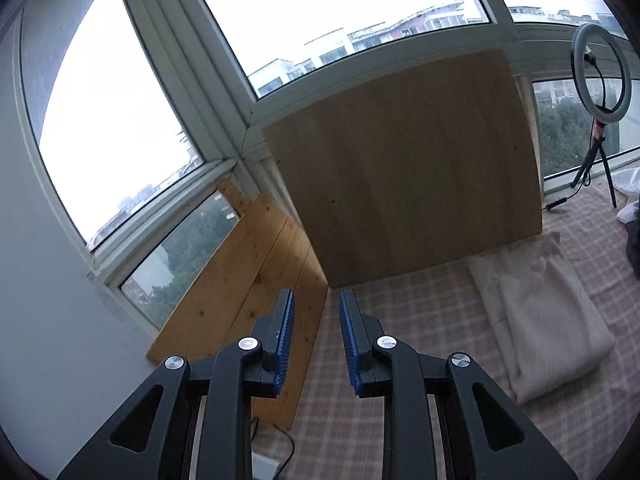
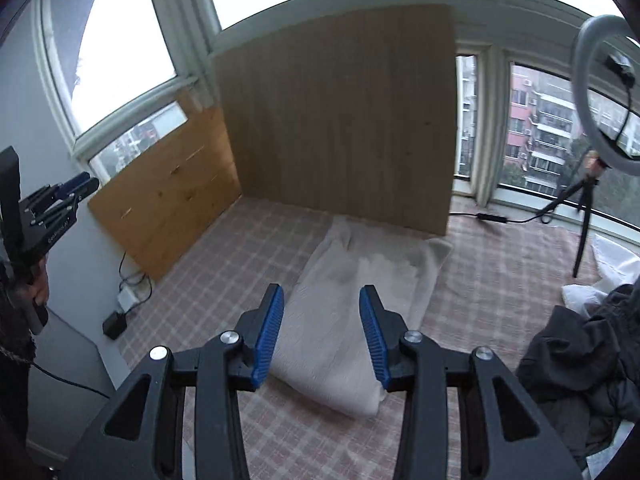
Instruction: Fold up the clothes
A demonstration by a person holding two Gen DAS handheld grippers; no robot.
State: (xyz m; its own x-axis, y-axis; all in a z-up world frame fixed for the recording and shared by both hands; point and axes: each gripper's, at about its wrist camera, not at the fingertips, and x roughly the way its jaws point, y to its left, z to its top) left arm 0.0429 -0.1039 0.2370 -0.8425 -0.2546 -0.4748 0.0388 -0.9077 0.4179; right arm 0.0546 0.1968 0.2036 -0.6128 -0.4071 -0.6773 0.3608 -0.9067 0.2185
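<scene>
- The pink-and-cream checked cloth surface [image 2: 492, 280] everything sits on looks like a covered bed or mat, can't tell which. Propped against the windows at its far edge are a tall dull-brown wooden board [image 2: 340, 120] and a lower orange pine board [image 2: 168, 200].
- The cream knitted garment, already folded into a long rectangle [image 2: 348, 312], lies flat on the check cloth just in front of the brown board. My guess is it's soft, light and floppy, a bit stretchy, not slippery. It'll sag if lifted from one point, so I'd pinch the thick folded edge at two corners and take all the layers at once.
- A dark grey crumpled pile of clothing [image 2: 580, 360] sits at the right edge with white fabric behind it, probably next in line. It looks heavier and bulkier.
- Containers: none that I can see, no basket or box, so nothing to report inside anything.
- The right gripper [image 2: 322, 332] hovers above the near end of the cream garment, fingers part open with nothing between them.
- The left gripper [image 1: 316, 336] points off toward the pine board, well clear of the garment, fingers a narrow gap apart and empty.
</scene>
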